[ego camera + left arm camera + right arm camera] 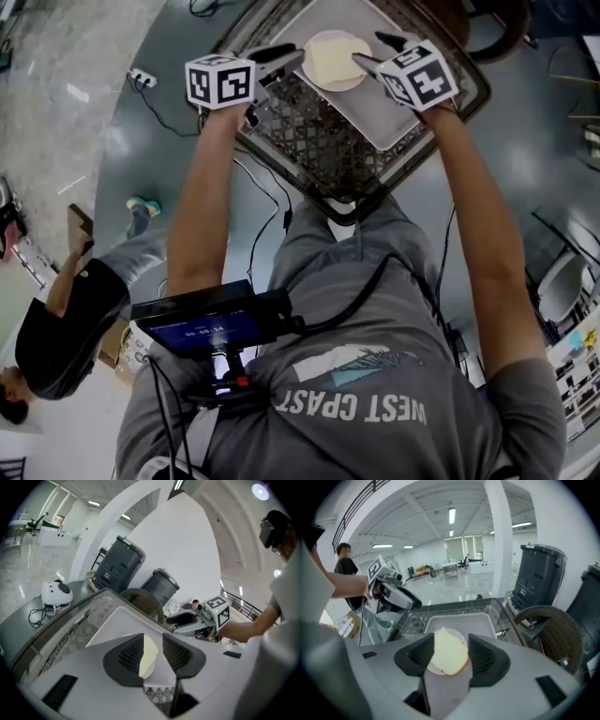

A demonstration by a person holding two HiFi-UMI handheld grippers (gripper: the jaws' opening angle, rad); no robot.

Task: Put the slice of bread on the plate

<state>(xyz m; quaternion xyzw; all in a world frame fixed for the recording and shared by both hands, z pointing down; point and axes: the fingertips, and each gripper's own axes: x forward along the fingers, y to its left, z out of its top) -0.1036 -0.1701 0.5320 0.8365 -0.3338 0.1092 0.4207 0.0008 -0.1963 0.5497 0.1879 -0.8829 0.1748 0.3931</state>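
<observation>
A pale grey tray [394, 120] lies on a dark woven lattice table [314, 155] toward 12 o'clock in the head view. On the grey floor at 10 o'clock sits a white power strip [142, 79], with a black cable [173, 120] trailing from it. A bystander in a black top [66, 328] is at 8 o'clock. In the left gripper view, a tall dark grey bin [117, 566] and a shorter bin [160, 587] stand side by side near 12 o'clock. A wicker chair [146, 603] is just before them, and a white rounded device [55, 594] is at 9 o'clock.
</observation>
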